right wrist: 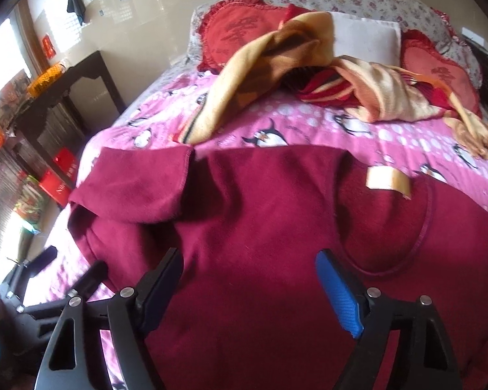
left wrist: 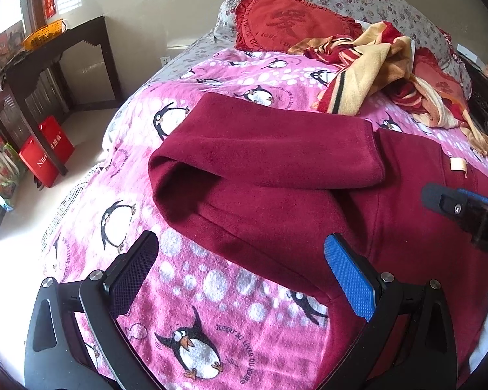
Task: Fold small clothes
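A dark red long-sleeved top [left wrist: 260, 169] lies flat on the bed. One sleeve [left wrist: 263, 149] is folded across its body, and a cream label [right wrist: 387, 178] shows at the neckline. My left gripper [left wrist: 240, 269] is open, low over the top's left edge where it meets the pink blanket, with nothing pinched. My right gripper [right wrist: 250, 289] is also open, just above the middle of the top [right wrist: 260, 211], left of the neckline; its pads grip no cloth. The right gripper's tip [left wrist: 452, 203] shows at the right in the left wrist view.
A pink penguin blanket [left wrist: 192, 292] covers the bed. A crumpled yellow-and-red striped blanket [right wrist: 276, 65] and red heart pillows [left wrist: 286, 22] lie beyond the top. The bed's edge drops to the floor on the left, where a dark side table [left wrist: 65, 48] and red bags [left wrist: 45, 152] stand.
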Demonstrator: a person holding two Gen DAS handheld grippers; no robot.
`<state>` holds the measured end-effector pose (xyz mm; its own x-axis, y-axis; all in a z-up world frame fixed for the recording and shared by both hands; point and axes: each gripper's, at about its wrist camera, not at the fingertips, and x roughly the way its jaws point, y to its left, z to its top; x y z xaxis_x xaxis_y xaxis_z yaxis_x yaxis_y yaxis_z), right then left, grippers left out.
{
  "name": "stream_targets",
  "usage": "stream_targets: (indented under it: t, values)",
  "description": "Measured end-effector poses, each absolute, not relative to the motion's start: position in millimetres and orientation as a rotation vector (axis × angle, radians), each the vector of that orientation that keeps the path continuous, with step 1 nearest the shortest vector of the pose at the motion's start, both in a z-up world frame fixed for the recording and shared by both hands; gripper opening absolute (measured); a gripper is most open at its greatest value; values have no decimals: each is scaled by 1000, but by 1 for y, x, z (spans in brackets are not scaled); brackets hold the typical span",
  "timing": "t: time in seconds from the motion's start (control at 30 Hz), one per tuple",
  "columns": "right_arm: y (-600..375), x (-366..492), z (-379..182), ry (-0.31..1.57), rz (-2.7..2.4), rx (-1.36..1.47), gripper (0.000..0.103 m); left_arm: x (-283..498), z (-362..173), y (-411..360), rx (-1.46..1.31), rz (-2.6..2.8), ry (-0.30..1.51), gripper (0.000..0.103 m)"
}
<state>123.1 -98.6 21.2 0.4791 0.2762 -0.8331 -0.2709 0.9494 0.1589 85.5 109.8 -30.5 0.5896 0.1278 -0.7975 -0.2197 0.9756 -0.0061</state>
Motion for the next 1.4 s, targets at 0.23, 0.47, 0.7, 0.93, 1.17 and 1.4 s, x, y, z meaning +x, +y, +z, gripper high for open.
stream_targets:
  t: [0.23, 0.47, 0.7, 0.93, 1.17, 1.4]
  values:
    - [-67, 154, 27, 995, 419, 45, 76, 93, -39, 131, -141, 250, 935, 102]
    - [-40, 174, 3, 1060, 497, 82, 59, 97, -52, 143, -156, 276, 970, 102]
    - [-25, 183, -9, 1068, 494, 83, 57, 100, -60, 147, -153, 298, 986, 102]
    - [-18, 180, -4, 1039, 511, 67, 7, 103, -64, 143, -122, 317, 988, 102]
    - [-43, 161, 31, 951, 523, 95, 5, 103, -66, 139, -101, 344, 982, 102]
    - [-90, 135, 77, 861, 515, 192, 5, 95, -63, 134, -79, 368, 982, 102]
